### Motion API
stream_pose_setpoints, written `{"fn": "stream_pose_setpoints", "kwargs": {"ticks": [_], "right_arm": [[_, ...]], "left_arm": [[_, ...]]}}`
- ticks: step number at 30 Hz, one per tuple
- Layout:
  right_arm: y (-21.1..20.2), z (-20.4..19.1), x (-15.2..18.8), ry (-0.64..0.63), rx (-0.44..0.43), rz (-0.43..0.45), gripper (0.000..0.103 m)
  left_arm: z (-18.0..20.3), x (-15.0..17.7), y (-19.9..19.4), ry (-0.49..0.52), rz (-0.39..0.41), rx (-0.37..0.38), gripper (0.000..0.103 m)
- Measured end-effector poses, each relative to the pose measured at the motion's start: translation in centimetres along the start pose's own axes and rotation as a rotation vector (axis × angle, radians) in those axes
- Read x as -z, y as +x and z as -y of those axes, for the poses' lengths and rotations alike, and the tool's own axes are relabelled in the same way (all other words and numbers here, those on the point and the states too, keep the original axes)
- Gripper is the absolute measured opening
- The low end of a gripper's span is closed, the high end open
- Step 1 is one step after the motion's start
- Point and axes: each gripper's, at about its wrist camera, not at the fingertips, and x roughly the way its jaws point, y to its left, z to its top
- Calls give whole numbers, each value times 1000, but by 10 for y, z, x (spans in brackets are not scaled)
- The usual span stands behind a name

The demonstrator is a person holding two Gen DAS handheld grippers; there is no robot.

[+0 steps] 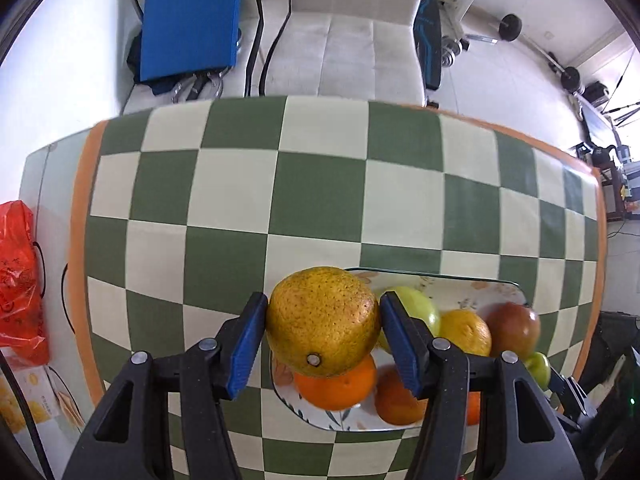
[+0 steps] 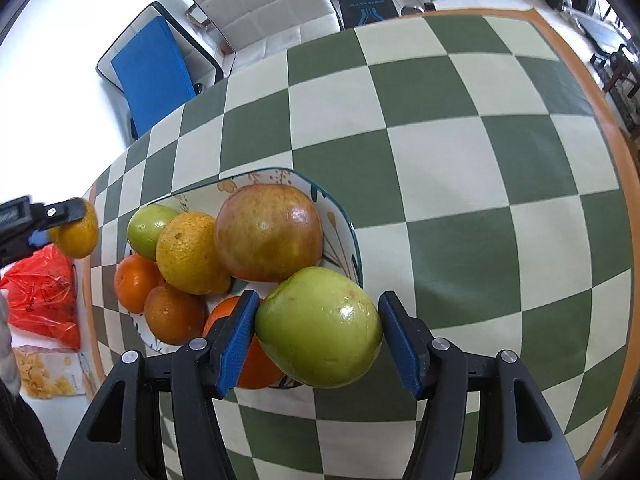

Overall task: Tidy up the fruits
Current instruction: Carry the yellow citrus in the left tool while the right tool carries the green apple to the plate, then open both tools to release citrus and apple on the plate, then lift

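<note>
Green apple glossy, smooth; yellow orange matt, pitted, speckled.

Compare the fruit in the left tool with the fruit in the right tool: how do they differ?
The yellow orange in the left tool has rough, pitted, speckled skin; the green apple in the right tool is smooth and glossy. The orange shows a stem button facing the camera; no stem shows on the apple. Both are round, clamped between blue pads and held above the plate of fruit.
</note>
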Motion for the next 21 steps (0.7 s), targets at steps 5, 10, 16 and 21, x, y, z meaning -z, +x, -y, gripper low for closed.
{"fn": "stream_pose_setpoints", "kwargs": {"ticks": [5, 10, 16, 21], "right_arm": [[0, 2, 1, 15, -5, 2, 65], [-1, 5, 0, 29, -34, -2, 67], [-3, 4, -1, 34, -49, -15, 84], [-8, 3, 3, 24, 1, -13, 95]], "left_arm": [[-4, -4, 26, -18, -75, 9, 57], [1, 0, 27, 8, -77, 6, 57], [-1, 8, 20, -14, -61, 1, 61], [-5, 21, 6, -29, -1, -21, 77]]}}
